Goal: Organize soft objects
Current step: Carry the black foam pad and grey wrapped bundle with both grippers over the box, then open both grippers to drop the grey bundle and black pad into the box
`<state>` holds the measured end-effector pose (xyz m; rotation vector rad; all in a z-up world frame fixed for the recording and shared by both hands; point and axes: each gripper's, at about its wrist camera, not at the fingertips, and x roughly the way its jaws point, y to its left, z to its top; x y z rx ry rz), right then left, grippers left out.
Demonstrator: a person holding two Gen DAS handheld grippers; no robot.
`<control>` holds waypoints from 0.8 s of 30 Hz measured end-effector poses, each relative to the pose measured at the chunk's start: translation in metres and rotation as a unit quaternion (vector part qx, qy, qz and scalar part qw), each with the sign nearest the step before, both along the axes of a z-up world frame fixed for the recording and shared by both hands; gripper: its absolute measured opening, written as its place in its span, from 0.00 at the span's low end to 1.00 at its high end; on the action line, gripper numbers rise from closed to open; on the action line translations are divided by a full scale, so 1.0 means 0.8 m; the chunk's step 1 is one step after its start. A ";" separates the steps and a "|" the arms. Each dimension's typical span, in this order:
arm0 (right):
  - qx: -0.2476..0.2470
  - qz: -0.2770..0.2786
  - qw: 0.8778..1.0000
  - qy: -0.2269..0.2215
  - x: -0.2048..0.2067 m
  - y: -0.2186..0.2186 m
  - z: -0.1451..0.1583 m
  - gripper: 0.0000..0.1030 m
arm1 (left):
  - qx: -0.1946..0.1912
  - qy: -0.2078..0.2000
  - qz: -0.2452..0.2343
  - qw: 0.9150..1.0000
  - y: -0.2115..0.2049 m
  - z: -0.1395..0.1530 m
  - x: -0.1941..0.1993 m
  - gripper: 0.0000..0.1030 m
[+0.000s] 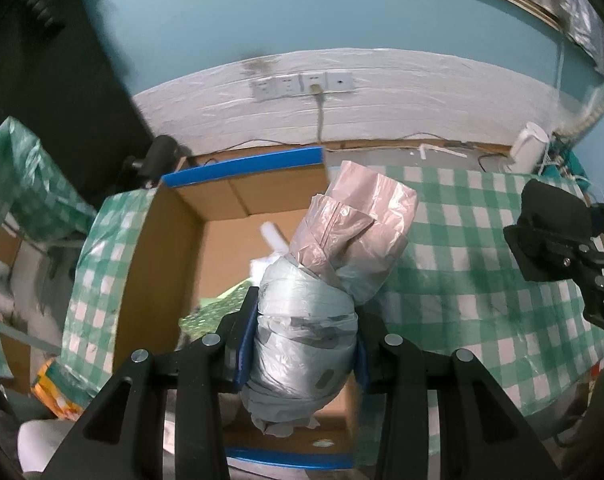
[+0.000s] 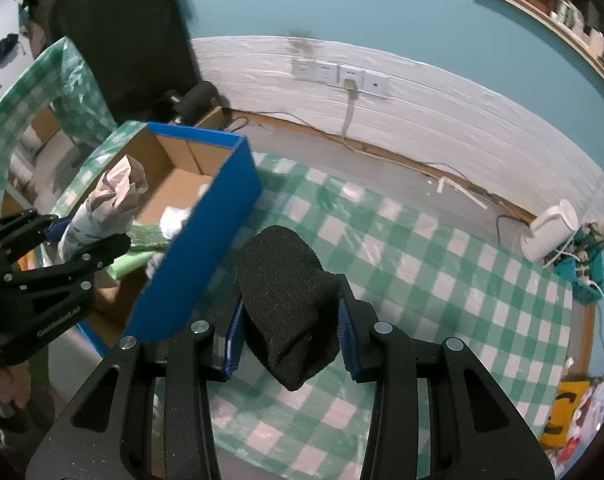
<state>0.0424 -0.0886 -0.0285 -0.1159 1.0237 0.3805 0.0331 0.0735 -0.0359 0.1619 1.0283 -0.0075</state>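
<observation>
My left gripper [image 1: 300, 344] is shut on a roll of grey and pink plastic bags [image 1: 313, 300] and holds it above the right side of an open cardboard box with blue outer walls [image 1: 238, 168]. The box holds green cloth [image 1: 218, 308] and white items [image 1: 274, 240]. My right gripper [image 2: 290, 344] is shut on a black knit hat [image 2: 286, 300] above the green-checked tablecloth [image 2: 441, 280], right of the box [image 2: 206, 240]. The left gripper with the bag roll [image 2: 106, 204] shows at the left of the right wrist view. The right gripper and hat [image 1: 549, 224] show at the right of the left wrist view.
A white kettle [image 2: 549, 232] stands at the table's far right corner by tangled cables. Wall sockets [image 1: 302, 84] with a plugged cable sit on the white wall behind. A black cabinet [image 1: 54, 80] stands at the left. Clutter lies beyond the table's right edge [image 2: 569, 420].
</observation>
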 end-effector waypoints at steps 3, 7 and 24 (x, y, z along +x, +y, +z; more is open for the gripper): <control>-0.001 0.010 1.000 0.001 0.004 0.021 -0.001 0.37 | -0.004 -0.002 0.015 1.000 0.021 0.000 0.000 0.39; -0.001 0.025 1.000 0.006 0.010 0.049 -0.004 0.37 | -0.005 0.001 0.035 0.999 0.047 -0.004 0.000 0.39; -0.001 0.075 0.997 0.026 0.029 0.151 -0.021 0.38 | -0.025 0.021 0.074 0.997 0.117 -0.030 0.000 0.39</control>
